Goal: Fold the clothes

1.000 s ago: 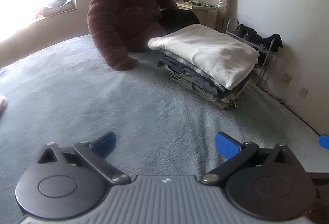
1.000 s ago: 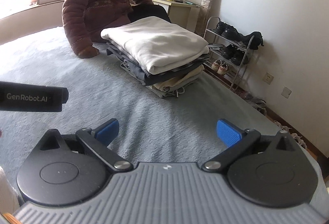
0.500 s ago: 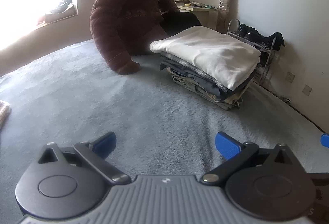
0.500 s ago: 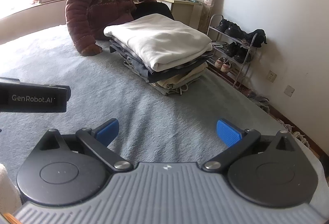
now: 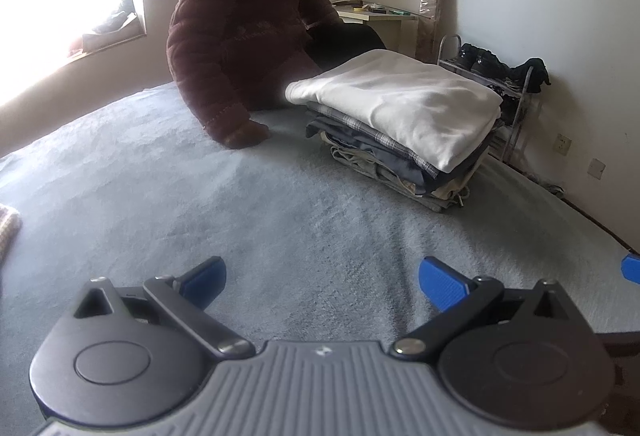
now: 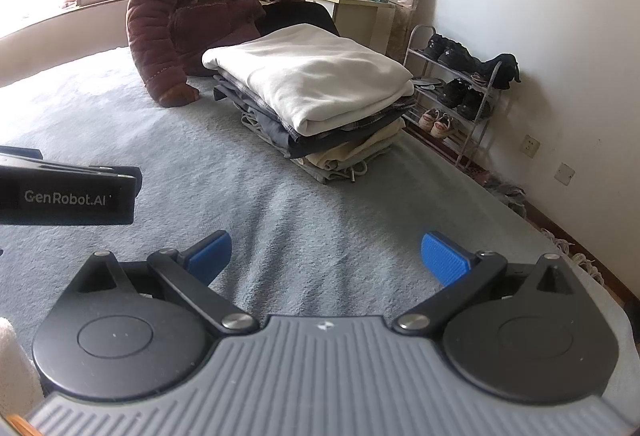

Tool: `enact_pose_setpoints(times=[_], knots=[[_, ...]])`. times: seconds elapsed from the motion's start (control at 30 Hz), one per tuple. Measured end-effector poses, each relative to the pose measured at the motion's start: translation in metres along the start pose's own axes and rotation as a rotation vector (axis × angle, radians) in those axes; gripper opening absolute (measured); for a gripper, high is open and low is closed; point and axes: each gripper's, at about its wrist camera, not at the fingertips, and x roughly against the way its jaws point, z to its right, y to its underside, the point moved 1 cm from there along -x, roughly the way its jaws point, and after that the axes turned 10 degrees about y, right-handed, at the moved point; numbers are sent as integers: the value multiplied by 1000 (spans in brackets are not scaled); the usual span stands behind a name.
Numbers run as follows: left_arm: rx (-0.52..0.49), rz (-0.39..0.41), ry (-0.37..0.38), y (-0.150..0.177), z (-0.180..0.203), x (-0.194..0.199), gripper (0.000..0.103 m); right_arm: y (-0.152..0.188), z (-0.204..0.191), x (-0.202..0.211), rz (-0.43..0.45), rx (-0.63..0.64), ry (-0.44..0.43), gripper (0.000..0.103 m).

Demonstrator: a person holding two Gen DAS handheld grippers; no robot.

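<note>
A stack of folded clothes (image 5: pixel 400 131) lies on the grey-blue bed cover (image 5: pixel 280 220), topped by a cream-white folded garment (image 5: pixel 404 103). It also shows in the right wrist view (image 6: pixel 316 103). My left gripper (image 5: pixel 322 282) is open and empty, low over the cover, well short of the stack. My right gripper (image 6: pixel 326 256) is open and empty, also over bare cover in front of the stack. The left gripper's body (image 6: pixel 68 195) shows at the left of the right wrist view. A blue fingertip of the right gripper (image 5: pixel 632 270) shows at the right edge of the left wrist view.
A person in a maroon quilted jacket (image 5: pixel 244 35) sits on the bed behind the stack, one hand on the cover. A wire shoe rack (image 6: pixel 452 91) stands by the right wall. A small desk (image 5: pixel 376 15) is in the corner. A knit cloth edge (image 5: pixel 8 232) lies far left.
Both grippers have moved closer to the stack, which now looks larger. The person has leaned more upright and turned toward the desk. Both jaws stay open.
</note>
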Motion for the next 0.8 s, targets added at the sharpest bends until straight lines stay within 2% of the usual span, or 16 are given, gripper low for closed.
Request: enact_pose_setpoints(times=[0.8], knots=[[8, -10, -5, -1, -4, -1, 103, 0, -3, -3, -9, 11, 2, 102]])
